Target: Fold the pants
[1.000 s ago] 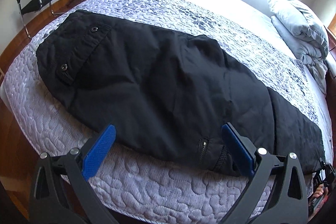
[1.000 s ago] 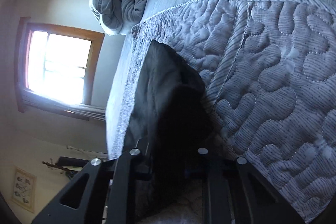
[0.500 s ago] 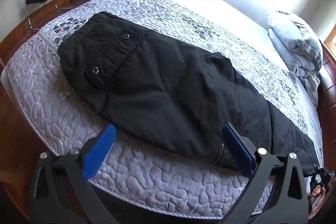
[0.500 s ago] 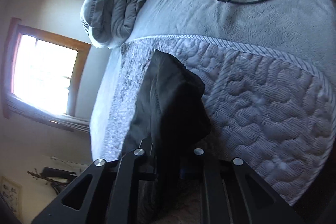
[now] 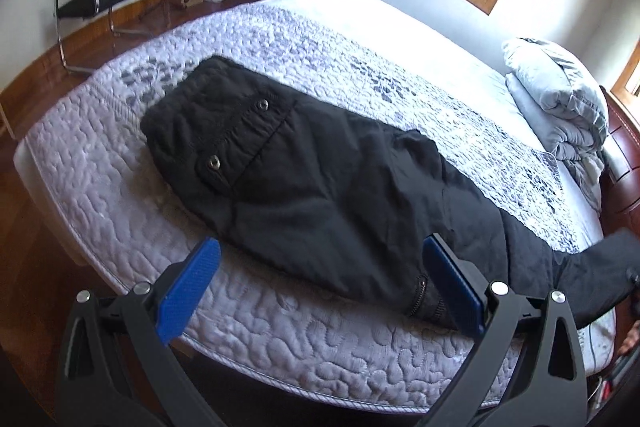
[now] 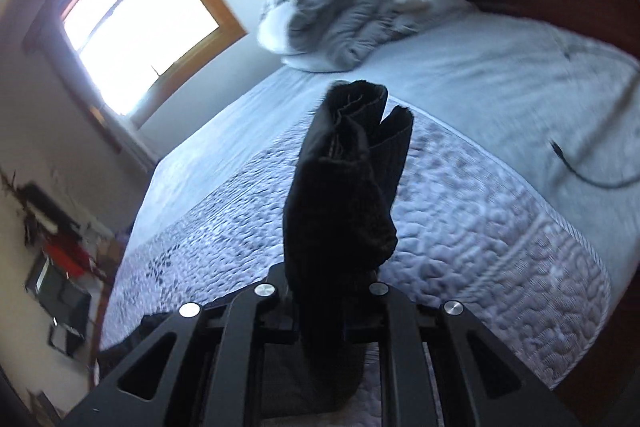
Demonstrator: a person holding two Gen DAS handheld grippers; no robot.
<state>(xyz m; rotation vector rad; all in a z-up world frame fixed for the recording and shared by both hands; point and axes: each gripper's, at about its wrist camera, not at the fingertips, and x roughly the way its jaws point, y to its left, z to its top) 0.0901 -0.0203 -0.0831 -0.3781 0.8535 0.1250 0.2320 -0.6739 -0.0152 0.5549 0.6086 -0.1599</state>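
Black cargo pants (image 5: 320, 195) lie lengthwise along the quilted bed (image 5: 280, 339), near its edge, waistband end toward the chair side. The cuff end (image 6: 352, 163) is clamped and raised by the right gripper (image 6: 328, 307). It is best carried over toward the waistband, kept taut, edges aligned. The left gripper (image 5: 320, 287) is held wide, empty, hovering above the near edge.
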